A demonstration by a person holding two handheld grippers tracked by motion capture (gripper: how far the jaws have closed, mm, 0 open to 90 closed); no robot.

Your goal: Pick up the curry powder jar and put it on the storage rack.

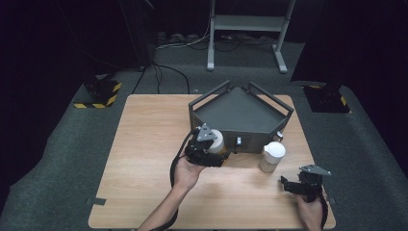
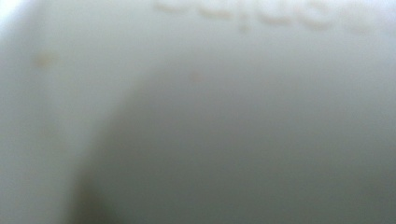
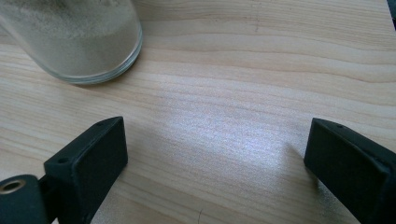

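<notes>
A jar with a white lid and amber contents is off the table, just in front of the dark tray. My left gripper is shut on it. In the left gripper view a blurred white surface sits right against the camera and hides the jaws. A second white-lidded glass jar stands on the table near the tray's right front corner. Its pale powder shows in the right gripper view. My right gripper rests low over the wood near the front right, open with nothing between its jaws.
The wooden table carries the five-sided dark tray at its far middle. A black-and-yellow floor base stands beyond the table's left corner. A white stand and cables lie on the floor behind.
</notes>
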